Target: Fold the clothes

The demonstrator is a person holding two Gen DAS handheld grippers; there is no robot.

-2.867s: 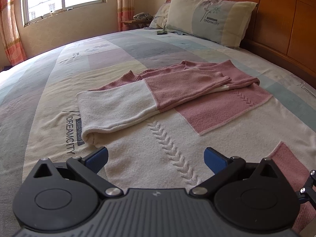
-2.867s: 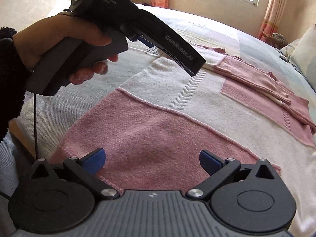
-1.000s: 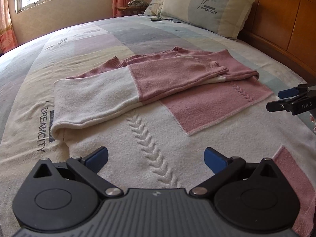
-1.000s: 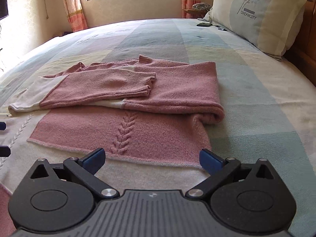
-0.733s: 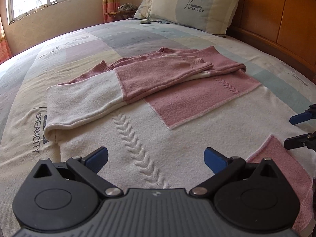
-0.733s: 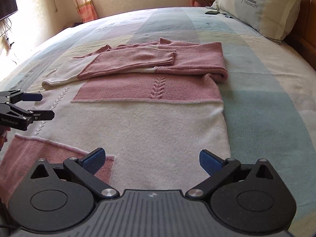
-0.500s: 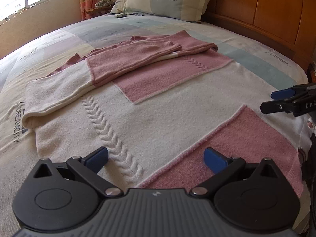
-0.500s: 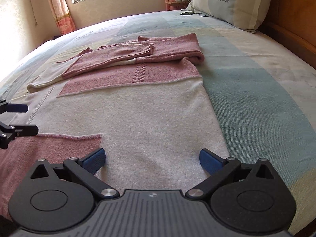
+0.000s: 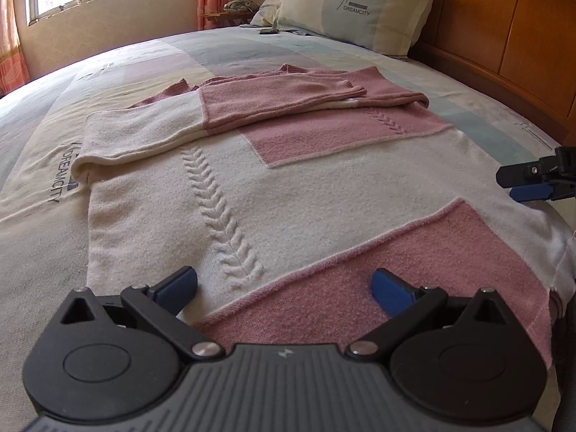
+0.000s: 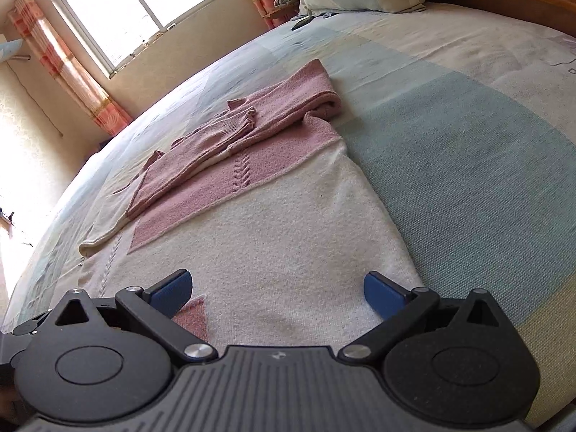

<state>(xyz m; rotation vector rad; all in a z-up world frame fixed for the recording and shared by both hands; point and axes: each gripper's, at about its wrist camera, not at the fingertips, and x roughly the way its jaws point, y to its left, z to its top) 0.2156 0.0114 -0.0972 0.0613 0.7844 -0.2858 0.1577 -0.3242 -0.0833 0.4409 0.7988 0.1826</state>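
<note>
1. Sweater (image 9: pixel 288 187): pink-and-cream knit, spread flat on the bed (image 9: pixel 252 50), collar end toward the pillow (image 9: pixel 360 3), hem at the bed's near edge. Both sleeves (image 9: pixel 273 104) lie folded across the chest, the upper one pink with a cream shoulder.

2. Left gripper (image 9: pixel 284 288): released, jaws wide apart, nothing between them; it sits low over the sweater's hem on the side away from the headboard, above the pink hem patch. A moment ago it looked across the sweater's middle; it has since drawn back toward the hem and dropped.

3. Right gripper (image 10: pixel 277 291): likewise released and empty, over the hem's cream corner on the headboard side. In under three seconds it has swung out past the sleeves and come back to that corner. In the left view its tips show at the sweater's headboard-side edge.

4. Judgement: with sleeves already in and both grippers newly stationed at the two hem corners, the stage fits a lengthwise fold, hem carried toward the collar. Each jaw would need to take both knit layers.
</note>
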